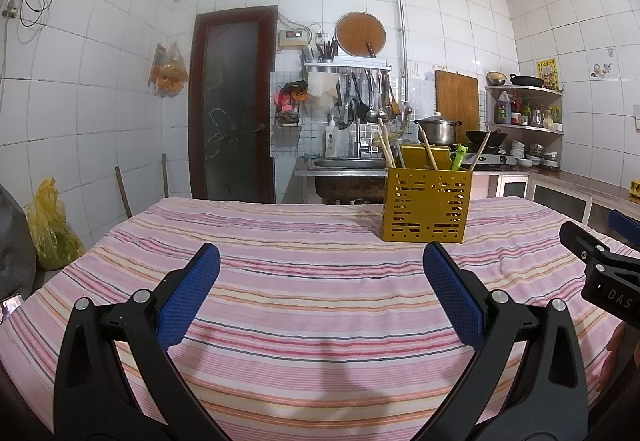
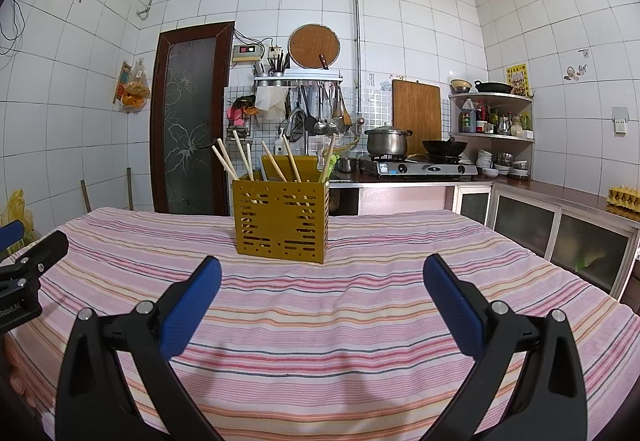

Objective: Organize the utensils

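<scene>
The left gripper hangs low over the pink striped tablecloth, its blue-padded fingers spread wide with nothing between them. From it, the yellow perforated utensil holder stands upright on the cloth at about one o'clock, well apart, with wooden chopsticks and a green-handled utensil leaning out of its top. The right gripper is just as wide open and equally empty; the holder sits at roughly eleven o'clock from it. Beyond the table, at twelve o'clock, a sink, then a steel pot and a wok on the stove.
</scene>
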{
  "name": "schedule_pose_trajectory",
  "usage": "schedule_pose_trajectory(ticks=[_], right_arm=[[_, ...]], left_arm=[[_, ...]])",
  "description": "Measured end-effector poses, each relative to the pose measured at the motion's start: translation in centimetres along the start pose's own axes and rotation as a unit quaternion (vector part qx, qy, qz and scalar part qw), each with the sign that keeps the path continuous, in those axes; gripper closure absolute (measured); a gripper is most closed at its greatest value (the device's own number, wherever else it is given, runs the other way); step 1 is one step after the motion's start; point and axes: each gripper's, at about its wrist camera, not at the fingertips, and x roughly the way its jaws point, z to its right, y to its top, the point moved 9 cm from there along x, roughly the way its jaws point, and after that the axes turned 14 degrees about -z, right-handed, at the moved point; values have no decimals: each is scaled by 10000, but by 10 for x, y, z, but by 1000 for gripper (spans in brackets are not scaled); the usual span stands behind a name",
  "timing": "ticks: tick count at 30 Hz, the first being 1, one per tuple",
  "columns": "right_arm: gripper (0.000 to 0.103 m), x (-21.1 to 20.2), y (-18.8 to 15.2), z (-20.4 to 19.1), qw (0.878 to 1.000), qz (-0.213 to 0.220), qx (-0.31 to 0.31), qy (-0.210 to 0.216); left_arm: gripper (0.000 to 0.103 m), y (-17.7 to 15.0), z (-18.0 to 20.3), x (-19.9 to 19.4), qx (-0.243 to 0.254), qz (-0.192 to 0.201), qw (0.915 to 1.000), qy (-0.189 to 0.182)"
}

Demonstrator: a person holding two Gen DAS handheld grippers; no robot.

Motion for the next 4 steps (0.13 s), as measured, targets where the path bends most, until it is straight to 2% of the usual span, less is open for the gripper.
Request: schedule_pose_trajectory(ticks=[4], right_arm=[[4,0,0,0,10000,-1,3,1]], left_arm=[[5,4,-3,1,3,10,10000,4]])
